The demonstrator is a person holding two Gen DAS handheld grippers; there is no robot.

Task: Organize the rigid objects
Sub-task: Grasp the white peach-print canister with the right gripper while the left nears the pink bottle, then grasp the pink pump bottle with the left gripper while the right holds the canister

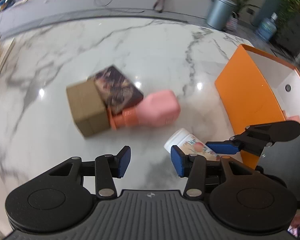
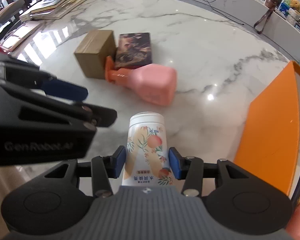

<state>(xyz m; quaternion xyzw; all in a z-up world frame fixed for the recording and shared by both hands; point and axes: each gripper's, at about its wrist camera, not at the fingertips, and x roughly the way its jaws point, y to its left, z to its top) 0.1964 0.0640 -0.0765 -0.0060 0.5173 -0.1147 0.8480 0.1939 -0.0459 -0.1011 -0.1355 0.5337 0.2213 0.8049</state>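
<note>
Right gripper (image 2: 147,164): blue pads closed on the sides of a white peach-print bottle (image 2: 146,152), held low on its body, cap end pointing away, above the marble table (image 2: 190,40). Left gripper (image 1: 150,161): jaws part-open, nothing between them.

Orange box (image 2: 270,130), open, white inside, just to the right of the held bottle; judged to be the destination.

Not yet sorted, clustered mid-table: pink spray bottle (image 1: 160,108) on its side, orange nozzle against a brown cardboard box (image 1: 86,108); dark patterned box (image 1: 118,90) touching both. Motion blur in the left view, so whether it leans on the nozzle I can't tell.

Risks:
- Grip sits near the bottle's base; smooth round wall could pivot or slip between the pads if tilted.
- Bottle could clip the box's near orange wall if carried too low.
- The two grippers are close together; they could collide if both head for the box.
</note>
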